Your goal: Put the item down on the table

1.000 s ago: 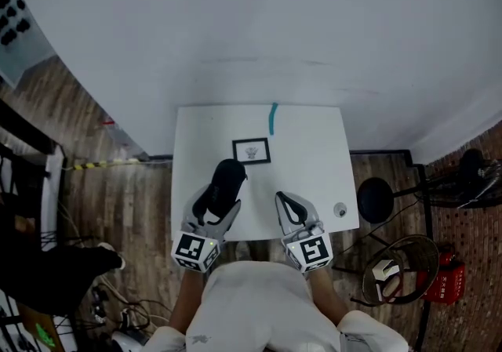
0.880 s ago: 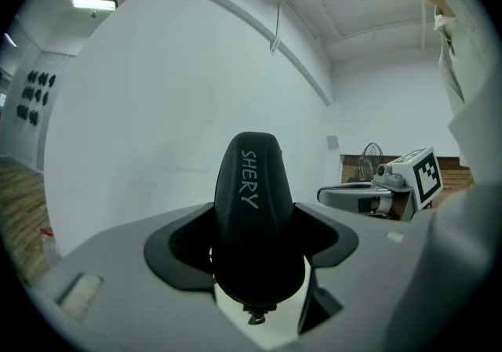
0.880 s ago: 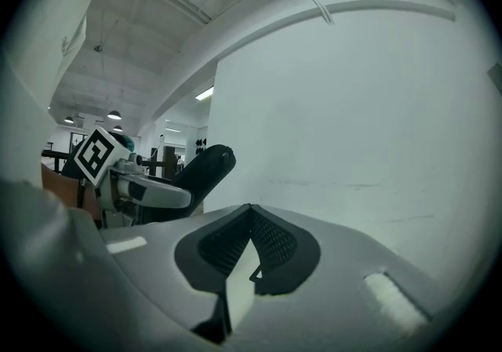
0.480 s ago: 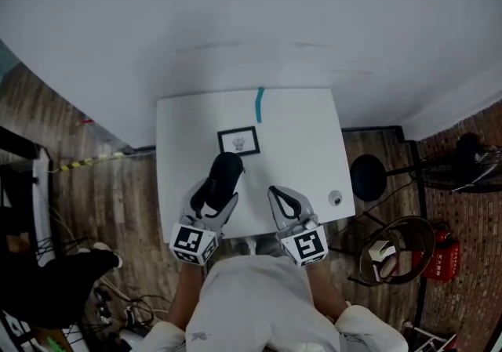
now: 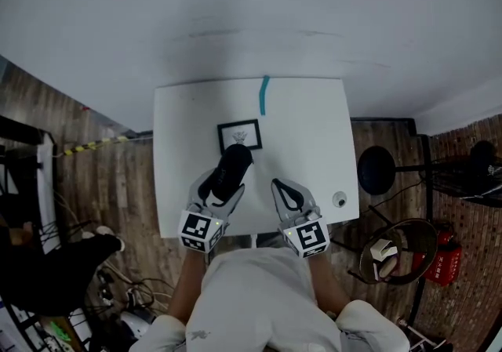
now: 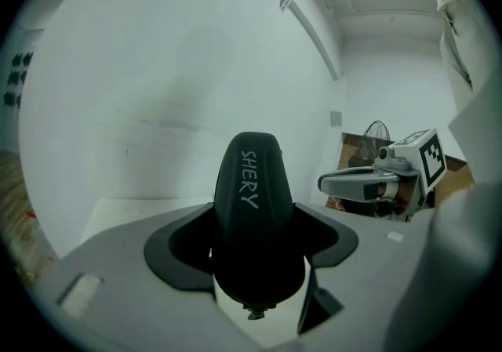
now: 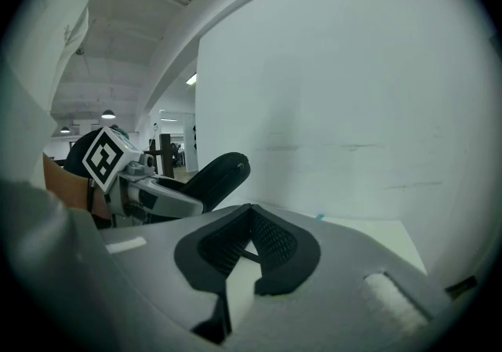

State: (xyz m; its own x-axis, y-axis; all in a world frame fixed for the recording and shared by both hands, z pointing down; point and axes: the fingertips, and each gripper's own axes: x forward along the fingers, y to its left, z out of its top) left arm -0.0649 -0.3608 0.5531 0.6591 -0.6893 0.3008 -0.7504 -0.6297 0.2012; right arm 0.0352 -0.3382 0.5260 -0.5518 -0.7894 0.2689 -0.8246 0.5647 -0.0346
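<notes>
The black item (image 6: 251,209) sits clamped between the pads of the left tongs (image 5: 222,190), nose forward, over the near middle of the white table (image 5: 306,131). From the head view its far end lies just beside a small dark-framed card (image 5: 239,135). No view shows whether it touches the top.

The right tongs (image 7: 251,213) are near on the right. Their tips are together and they hold nothing.

The step in hand looks like the set-down itself. The next move probably calls for bringing the item down flat, short of the card, then parting the pads and backing off without dragging it.

White letters on the item read "SHERY". The card's print is too small to read. A blue strip (image 5: 264,96) lies at the far edge.
</notes>
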